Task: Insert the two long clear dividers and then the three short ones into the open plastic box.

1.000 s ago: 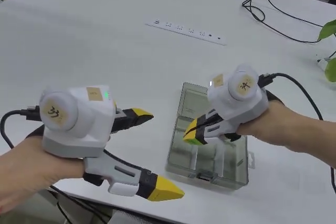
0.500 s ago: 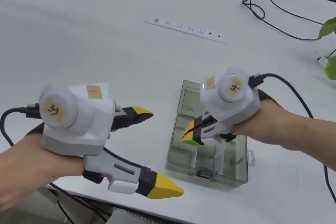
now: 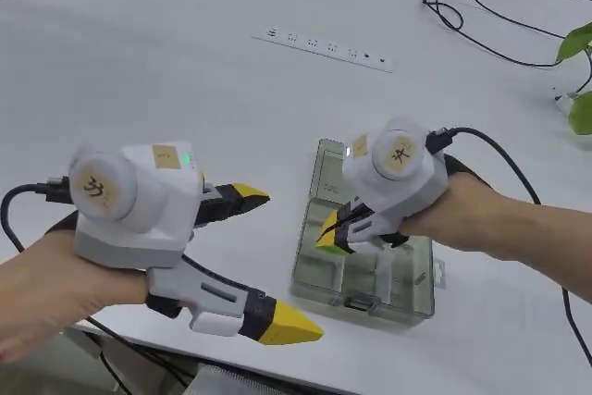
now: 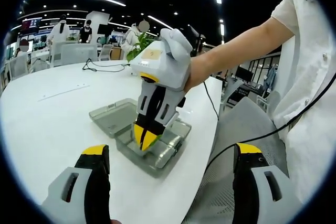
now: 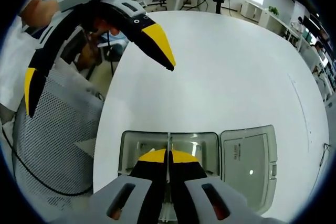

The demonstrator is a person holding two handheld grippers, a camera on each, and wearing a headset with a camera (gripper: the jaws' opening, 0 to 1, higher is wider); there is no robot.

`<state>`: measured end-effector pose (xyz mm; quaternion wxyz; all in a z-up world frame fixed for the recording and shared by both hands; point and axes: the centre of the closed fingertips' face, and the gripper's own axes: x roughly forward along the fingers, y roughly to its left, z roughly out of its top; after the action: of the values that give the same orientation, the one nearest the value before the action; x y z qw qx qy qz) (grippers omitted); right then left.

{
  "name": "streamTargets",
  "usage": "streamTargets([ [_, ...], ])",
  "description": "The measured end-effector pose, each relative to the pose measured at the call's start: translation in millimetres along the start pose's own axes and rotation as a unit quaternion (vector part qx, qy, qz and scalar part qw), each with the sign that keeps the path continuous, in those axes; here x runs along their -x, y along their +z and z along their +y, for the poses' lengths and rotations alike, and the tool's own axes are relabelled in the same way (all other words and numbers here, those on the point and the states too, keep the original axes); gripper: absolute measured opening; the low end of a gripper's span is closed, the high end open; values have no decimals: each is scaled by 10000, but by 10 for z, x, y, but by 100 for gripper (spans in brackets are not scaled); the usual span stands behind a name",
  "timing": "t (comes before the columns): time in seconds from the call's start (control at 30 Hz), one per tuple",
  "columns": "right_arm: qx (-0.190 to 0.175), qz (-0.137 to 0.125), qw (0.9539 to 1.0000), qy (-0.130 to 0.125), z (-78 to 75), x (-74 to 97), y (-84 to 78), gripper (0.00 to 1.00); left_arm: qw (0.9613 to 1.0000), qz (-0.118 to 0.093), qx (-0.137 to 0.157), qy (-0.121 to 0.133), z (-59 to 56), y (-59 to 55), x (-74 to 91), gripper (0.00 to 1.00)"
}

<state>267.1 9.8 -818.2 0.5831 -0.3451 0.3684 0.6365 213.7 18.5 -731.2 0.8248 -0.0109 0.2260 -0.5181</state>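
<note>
Your right claw [image 3: 326, 236] is pinched almost closed on a thin clear divider [image 5: 168, 141] standing in the open plastic box [image 3: 370, 308], while your left claw [image 3: 277, 263] gapes wide near its left side

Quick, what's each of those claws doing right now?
Left gripper: open, holding nothing.
Right gripper: closed on a thin clear divider over the box.

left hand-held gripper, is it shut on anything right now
No, the left hand-held gripper has its two yellow-tipped jaws wide apart with nothing held between them.
</note>
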Motion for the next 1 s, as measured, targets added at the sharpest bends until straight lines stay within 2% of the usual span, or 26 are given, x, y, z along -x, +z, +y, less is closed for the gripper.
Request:
streamTargets([
  [0.5, -33, -47, 9999, -96, -20, 4, 16, 3, 10000, 15, -35, 2, -8, 26, 8, 100],
  [0.77, -192, -290, 9993, -142, -33, 88, 118, 10, 10000, 42, -61, 5, -13, 25, 16, 100],
  [0.97, -324, -547, 9977, -248, -52, 248, 186, 14, 10000, 36, -57, 23, -6, 35, 30, 100],
  [1.0, -394, -659, 9967, -268, -52, 298, 217, 14, 10000, 36, -56, 24, -5, 38, 31, 100],
])
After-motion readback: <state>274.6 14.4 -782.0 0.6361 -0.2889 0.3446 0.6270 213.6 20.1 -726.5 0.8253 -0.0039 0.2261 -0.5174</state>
